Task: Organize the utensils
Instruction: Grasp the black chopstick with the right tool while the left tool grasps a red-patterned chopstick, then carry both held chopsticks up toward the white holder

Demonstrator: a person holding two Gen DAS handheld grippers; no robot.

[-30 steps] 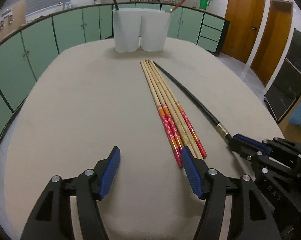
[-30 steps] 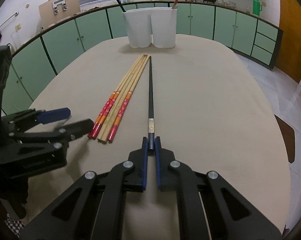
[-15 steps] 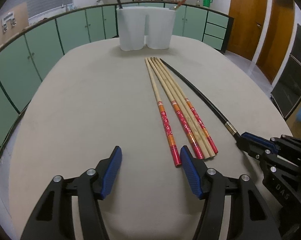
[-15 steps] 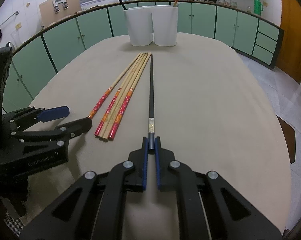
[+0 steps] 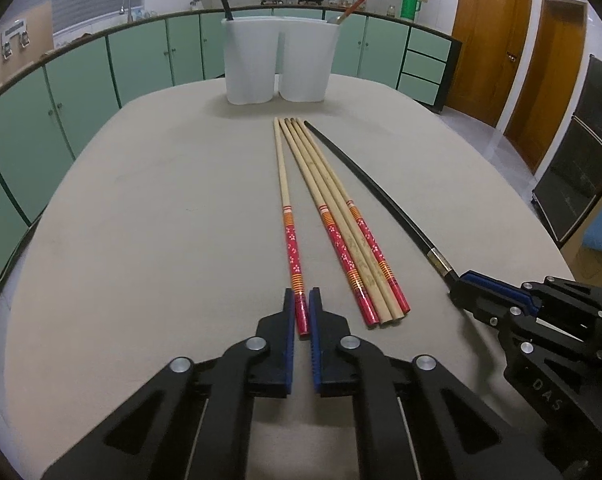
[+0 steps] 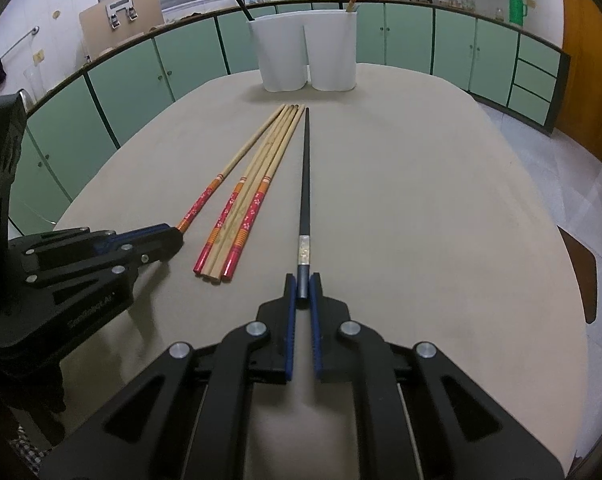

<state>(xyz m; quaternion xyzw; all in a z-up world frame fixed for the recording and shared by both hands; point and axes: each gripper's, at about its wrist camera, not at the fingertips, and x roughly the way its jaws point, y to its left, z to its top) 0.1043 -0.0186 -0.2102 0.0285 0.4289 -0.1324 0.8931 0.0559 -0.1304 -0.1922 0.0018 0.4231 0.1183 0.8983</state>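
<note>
My left gripper [image 5: 301, 300] is shut on the red end of a wooden chopstick [image 5: 286, 208] that lies on the table, apart from three more red-ended chopsticks [image 5: 341, 232] beside it. My right gripper [image 6: 303, 286] is shut on the end of a black chopstick [image 6: 305, 184], also lying on the table; it also shows in the left wrist view [image 5: 381, 188]. A white two-compartment holder [image 5: 279, 64] stands at the far side, with a black utensil in its left part and a red-handled one in its right part.
The beige table [image 5: 141, 240] has a rounded edge. Green cabinets [image 5: 81, 80] curve around behind it. Wooden doors [image 5: 489, 40] stand at the far right. A black appliance [image 5: 577, 176] stands at the right.
My left gripper has moved right and forward and closed on the leftmost red-ended chopstick, which now lies apart from the other three. The right gripper has kept its hold on the black chopstick.
</note>
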